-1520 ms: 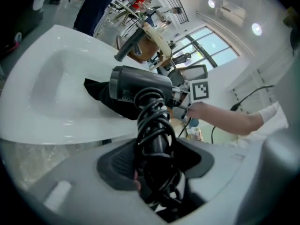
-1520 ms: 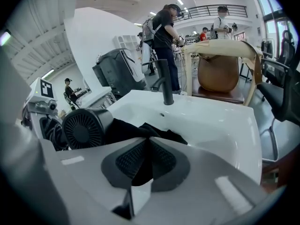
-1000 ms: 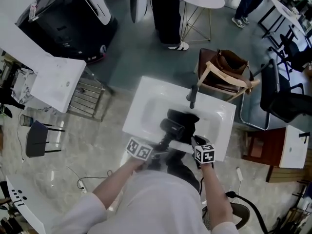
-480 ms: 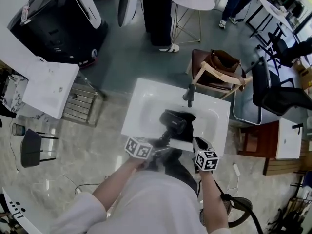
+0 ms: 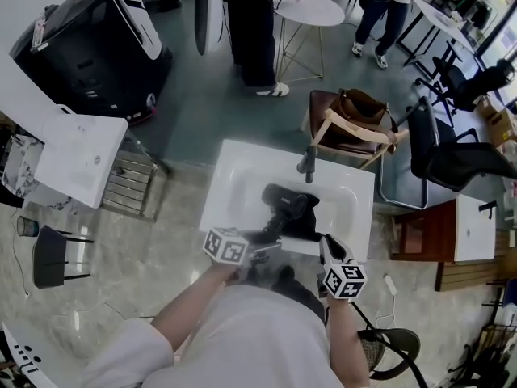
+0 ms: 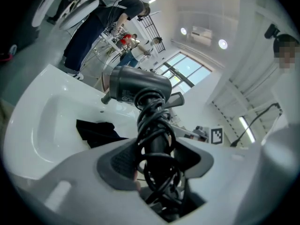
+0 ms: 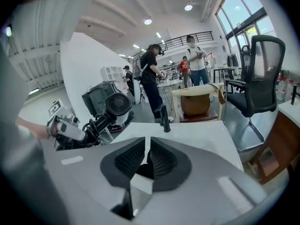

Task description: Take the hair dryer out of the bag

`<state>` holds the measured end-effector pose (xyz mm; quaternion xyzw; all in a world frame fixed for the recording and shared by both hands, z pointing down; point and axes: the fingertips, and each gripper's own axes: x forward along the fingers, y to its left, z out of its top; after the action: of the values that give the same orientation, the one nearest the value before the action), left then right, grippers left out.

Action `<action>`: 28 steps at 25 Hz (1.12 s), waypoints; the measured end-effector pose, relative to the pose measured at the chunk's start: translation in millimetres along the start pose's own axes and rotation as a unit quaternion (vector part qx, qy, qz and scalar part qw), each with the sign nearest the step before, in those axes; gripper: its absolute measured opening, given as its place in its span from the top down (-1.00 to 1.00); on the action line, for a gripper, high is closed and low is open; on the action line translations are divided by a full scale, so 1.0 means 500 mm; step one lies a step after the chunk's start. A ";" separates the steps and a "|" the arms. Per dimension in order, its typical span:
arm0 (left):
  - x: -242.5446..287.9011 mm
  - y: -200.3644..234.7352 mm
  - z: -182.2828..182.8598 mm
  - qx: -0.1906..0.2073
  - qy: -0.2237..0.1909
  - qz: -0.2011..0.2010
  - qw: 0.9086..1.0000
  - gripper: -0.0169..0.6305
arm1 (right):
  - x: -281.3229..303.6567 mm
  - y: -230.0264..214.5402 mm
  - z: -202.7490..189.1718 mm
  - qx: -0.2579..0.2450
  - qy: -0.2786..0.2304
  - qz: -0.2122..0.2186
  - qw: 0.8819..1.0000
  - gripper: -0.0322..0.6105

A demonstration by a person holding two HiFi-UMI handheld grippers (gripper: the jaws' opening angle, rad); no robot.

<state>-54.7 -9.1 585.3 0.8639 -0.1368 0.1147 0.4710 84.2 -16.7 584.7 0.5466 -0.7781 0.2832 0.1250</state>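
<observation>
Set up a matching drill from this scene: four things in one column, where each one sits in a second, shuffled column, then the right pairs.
Things
1. hair dryer
2. black bag
3. faucet
4. brown handbag

Places
A. on the wooden chair
B. lying in the basin of the sink
C. clamped by its cord-wrapped handle in the left gripper
D. standing at the sink's far rim

Pairs: 1-C, 2-B, 3-D, 4-A

Glossy sink (image 6: 51, 121), matt plastic hair dryer (image 6: 140, 86)
</observation>
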 end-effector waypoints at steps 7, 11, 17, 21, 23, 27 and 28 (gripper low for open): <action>0.009 -0.026 0.025 -0.023 -0.037 0.010 0.999 0.23 | -0.042 -0.020 0.058 -0.005 -0.040 0.036 0.999 0.88; 0.022 -0.037 0.045 -0.028 -0.065 0.017 0.997 0.23 | -0.059 -0.037 0.083 -0.009 -0.057 0.055 0.997 0.89; 0.033 -0.036 0.065 -0.038 -0.092 0.022 0.995 0.23 | -0.058 -0.047 0.105 -0.018 -0.058 0.080 0.995 0.89; 0.033 -0.045 0.067 -0.039 -0.096 0.025 0.994 0.23 | -0.059 -0.055 0.117 -0.013 -0.059 0.088 0.994 0.89; 0.032 -0.049 0.070 -0.039 -0.100 0.027 0.994 0.23 | -0.060 -0.059 0.124 -0.015 -0.061 0.091 0.994 0.89; 0.031 -0.053 0.072 -0.040 -0.109 0.030 0.993 0.23 | -0.065 -0.064 0.130 -0.019 -0.066 0.100 0.993 0.89; 0.031 -0.053 0.073 -0.040 -0.110 0.031 0.993 0.23 | -0.067 -0.065 0.131 -0.020 -0.067 0.101 0.992 0.89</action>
<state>-28.6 -28.2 550.5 0.8470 -0.2192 0.0283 0.4835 134.2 -36.4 524.7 0.4800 -0.8416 0.2416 0.0546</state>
